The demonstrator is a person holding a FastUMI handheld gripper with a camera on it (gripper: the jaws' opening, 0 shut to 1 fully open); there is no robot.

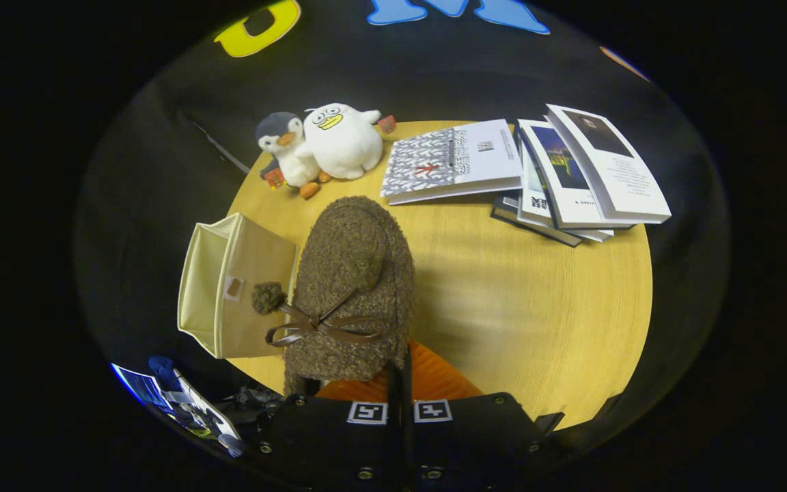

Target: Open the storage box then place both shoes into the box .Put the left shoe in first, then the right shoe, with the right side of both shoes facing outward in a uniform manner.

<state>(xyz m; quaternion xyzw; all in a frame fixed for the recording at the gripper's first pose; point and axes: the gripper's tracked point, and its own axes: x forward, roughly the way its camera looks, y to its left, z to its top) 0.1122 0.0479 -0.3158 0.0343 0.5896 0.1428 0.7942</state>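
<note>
Gripper (399,383) fingers pinched nearly together on the heel rim of a brown fuzzy shoe (352,287), holding it up over the round wooden tabletop (537,307). Shoe has a brown ribbon bow and a pom-pom. Just beside the shoe sits the cream storage box (229,294), open, apparently tipped on its side. Beyond: two plush toys (325,143), and a fan of books (571,171). Orange lining shows at the shoe's heel.
</note>
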